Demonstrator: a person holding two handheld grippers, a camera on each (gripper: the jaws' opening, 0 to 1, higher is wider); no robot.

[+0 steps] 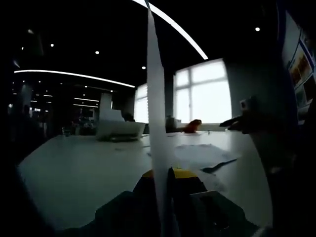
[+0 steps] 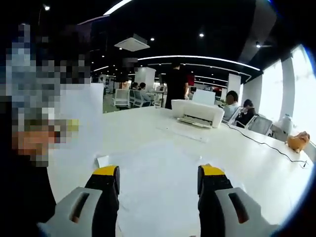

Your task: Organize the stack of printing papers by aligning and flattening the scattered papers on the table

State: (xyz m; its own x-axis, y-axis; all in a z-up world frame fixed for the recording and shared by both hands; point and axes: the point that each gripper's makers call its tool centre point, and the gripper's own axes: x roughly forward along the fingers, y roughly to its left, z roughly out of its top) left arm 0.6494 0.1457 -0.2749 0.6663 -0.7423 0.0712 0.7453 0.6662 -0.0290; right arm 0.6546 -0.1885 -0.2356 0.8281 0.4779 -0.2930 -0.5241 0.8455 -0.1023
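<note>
Standing edge-on in the left gripper view, a white sheet of paper (image 1: 154,98) rises from 6 o'clock almost to 12, pinched between the yellow-tipped jaws of the left gripper (image 1: 165,180), which are closed tight on its lower edge. Behind it the white table (image 1: 84,173) stretches away, with a white printer (image 1: 120,128) at about 10 o'clock from the sheet's foot. More loose papers (image 1: 200,153) lie flat on the table at 3 o'clock of the jaws, near a dark object I cannot make out. Bright windows (image 1: 207,94) sit beyond, and something orange (image 1: 192,126) rests under them.

Over in the right gripper view, the right gripper (image 2: 158,185) hovers with its jaws spread wide, nothing between them. Scattered sheets (image 2: 163,168) lie flat on the table (image 2: 256,168) directly under and ahead of them. One upright sheet (image 2: 81,113) stands at 10 o'clock. That printer (image 2: 200,113) sits at 12 o'clock, a cable (image 2: 256,140) trailing toward 3, where an orange thing (image 2: 297,141) rests. People (image 2: 175,84) stand and sit behind.
</note>
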